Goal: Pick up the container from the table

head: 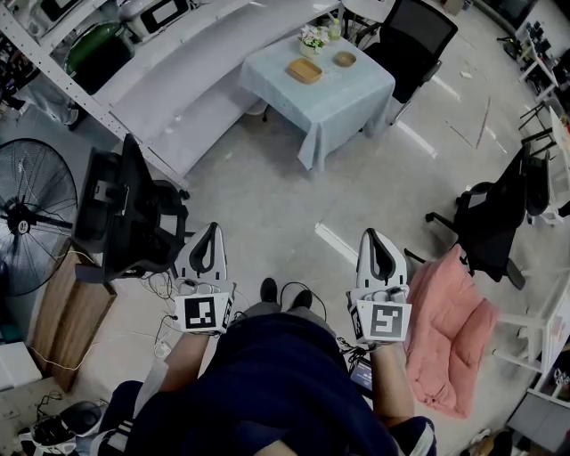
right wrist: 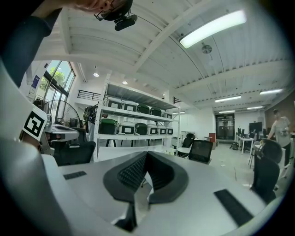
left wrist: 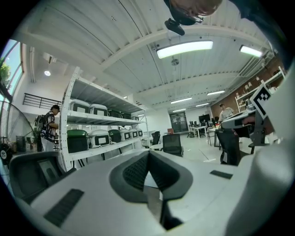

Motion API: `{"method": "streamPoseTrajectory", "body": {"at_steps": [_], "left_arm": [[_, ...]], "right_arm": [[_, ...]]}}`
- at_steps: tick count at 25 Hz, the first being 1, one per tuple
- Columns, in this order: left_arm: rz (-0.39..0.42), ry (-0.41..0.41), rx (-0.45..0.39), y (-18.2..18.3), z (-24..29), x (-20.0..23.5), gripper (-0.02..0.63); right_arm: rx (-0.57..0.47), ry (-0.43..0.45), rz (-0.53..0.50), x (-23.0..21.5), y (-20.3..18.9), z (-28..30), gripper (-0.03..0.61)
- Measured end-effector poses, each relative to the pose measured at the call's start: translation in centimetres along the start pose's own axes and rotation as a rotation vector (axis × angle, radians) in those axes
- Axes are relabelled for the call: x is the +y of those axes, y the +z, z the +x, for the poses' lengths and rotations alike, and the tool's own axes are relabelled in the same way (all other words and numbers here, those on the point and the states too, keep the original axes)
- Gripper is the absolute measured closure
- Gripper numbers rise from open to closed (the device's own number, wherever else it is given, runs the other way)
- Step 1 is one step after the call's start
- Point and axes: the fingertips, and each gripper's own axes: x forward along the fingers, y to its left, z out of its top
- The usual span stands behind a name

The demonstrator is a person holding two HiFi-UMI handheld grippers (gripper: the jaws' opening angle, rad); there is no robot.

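Far ahead stands a small table [head: 343,107] under a pale blue cloth. A tan, shallow rectangular container [head: 305,70] lies on it, with a small round bowl [head: 345,59], a potted plant [head: 312,40] and a bottle [head: 334,27] beside it. My left gripper [head: 211,229] and right gripper [head: 375,235] are held level in front of my body, well short of the table. In the left gripper view the left gripper [left wrist: 148,155] has its jaws meeting at the tips with nothing between them. The right gripper [right wrist: 146,155] looks the same in its own view.
A black office chair [head: 134,209] stands close on my left, with a floor fan [head: 31,218] beyond it. A pink cushion [head: 450,334] and another black chair [head: 494,223] are on the right. White shelving [head: 151,80] runs along the left. Cables [head: 169,294] lie at my feet.
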Motion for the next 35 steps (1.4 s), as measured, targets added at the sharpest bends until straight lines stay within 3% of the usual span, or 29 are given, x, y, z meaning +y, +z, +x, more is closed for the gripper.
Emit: {"method": "streamPoseTrajectory", "body": {"at_steps": [10, 26, 35], "left_arm": [[0.007, -0.012, 0.005, 0.0, -0.1, 0.2, 0.611], [0.007, -0.029, 0.003, -0.2, 0.1, 1.4, 0.611], [0.008, -0.052, -0.005, -0.4, 0.7, 3.0, 0.611]], "right_arm": [[-0.009, 0.013, 0.002, 0.3, 0.4, 0.2, 0.556], [-0.056, 0.070, 0.019, 2.0, 1.8, 1.2, 0.308], [-0.051, 0.086, -0.007, 3.4, 2.3, 2.8, 0.236]]}}
